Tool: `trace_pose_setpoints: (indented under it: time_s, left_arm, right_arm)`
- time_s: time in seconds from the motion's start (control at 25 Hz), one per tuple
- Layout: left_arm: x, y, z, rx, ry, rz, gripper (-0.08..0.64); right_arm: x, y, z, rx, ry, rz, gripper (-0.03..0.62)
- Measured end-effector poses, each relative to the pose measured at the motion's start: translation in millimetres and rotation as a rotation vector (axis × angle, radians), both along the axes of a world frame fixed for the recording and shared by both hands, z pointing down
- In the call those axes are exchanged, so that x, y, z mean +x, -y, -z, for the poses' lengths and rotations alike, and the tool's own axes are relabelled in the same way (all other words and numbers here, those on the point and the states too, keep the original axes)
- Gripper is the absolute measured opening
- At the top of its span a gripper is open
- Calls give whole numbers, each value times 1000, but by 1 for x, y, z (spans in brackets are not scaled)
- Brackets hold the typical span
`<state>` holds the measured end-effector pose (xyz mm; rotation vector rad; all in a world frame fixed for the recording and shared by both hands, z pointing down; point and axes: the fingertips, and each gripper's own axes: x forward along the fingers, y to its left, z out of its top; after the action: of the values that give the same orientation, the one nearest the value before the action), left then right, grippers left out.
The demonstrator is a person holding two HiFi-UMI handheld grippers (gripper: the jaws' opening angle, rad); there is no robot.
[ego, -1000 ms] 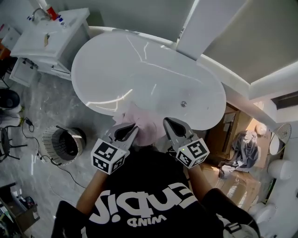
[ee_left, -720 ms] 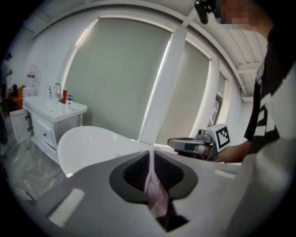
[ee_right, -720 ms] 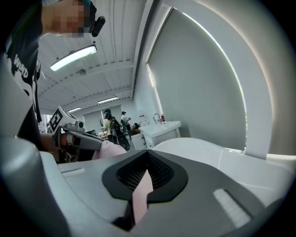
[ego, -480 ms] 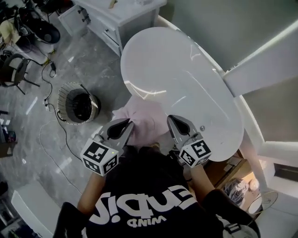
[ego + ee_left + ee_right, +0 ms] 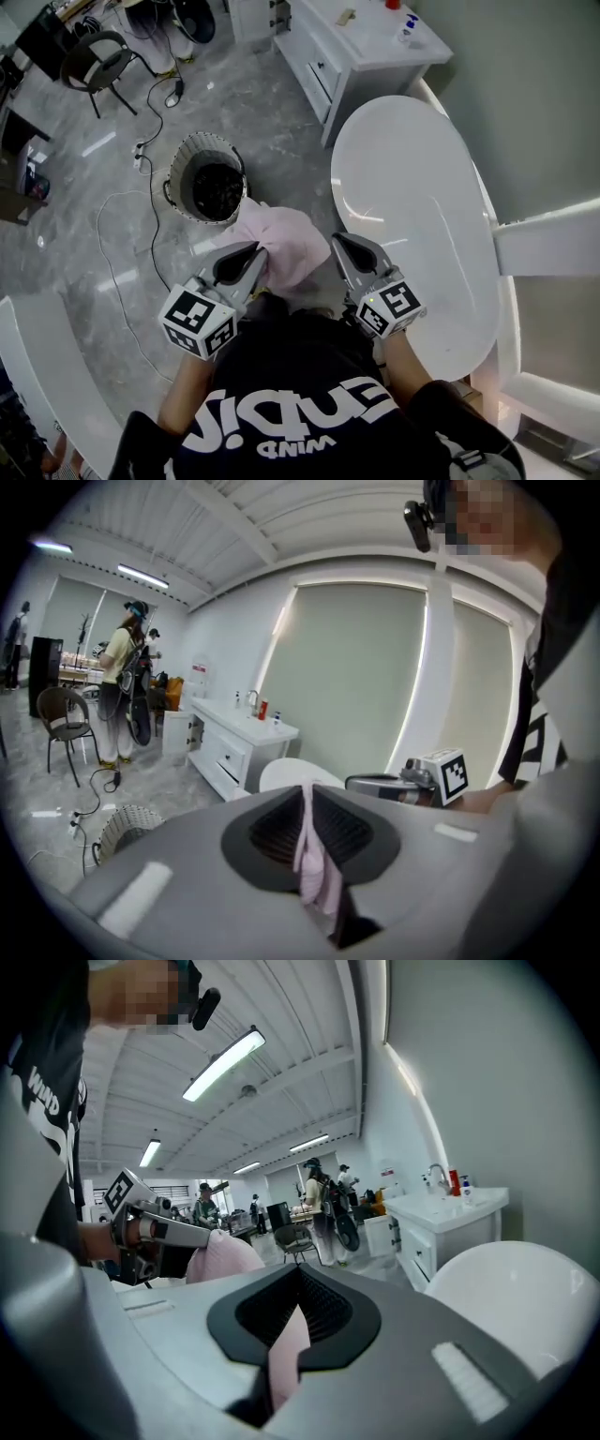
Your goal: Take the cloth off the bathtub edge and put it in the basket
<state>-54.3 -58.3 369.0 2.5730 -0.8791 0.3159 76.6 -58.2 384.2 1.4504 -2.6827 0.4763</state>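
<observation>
Head view: pink cloth (image 5: 281, 246) is off the bathtub (image 5: 412, 206). It hangs bunched between left gripper (image 5: 255, 251) and right gripper (image 5: 339, 242), over the floor (image 5: 112, 244), just short of the basket's near rim. Basket (image 5: 178, 178) has a white lattice wall and a dark inside; contents can't be told.

Left gripper view: jaws clamped on a thin pink fold.

Right gripper view: jaws pinched on another fold of the same cloth.

Handling, as judged: light, limp, sags freely, not fragile. Two edge-fold grips suit it. It should slump loosely into the opening.
</observation>
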Motion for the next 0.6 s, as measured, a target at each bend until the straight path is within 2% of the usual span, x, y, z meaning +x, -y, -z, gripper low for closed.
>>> trace_pose_setpoints:
  time_s: [0.28, 0.48, 0.6]
  left_arm:
    - [-91, 22, -8, -3, -8, 125, 29]
    - [-143, 30, -14, -5, -5, 207, 28]
    - [-160, 33, -15, -13, -9, 252, 29]
  right_arm:
    - [-95, 39, 1, 10, -17, 123, 5]
    - [-141, 55, -4, 6, -10, 173, 5]
    - [-157, 64, -8, -4, -13, 213, 5]
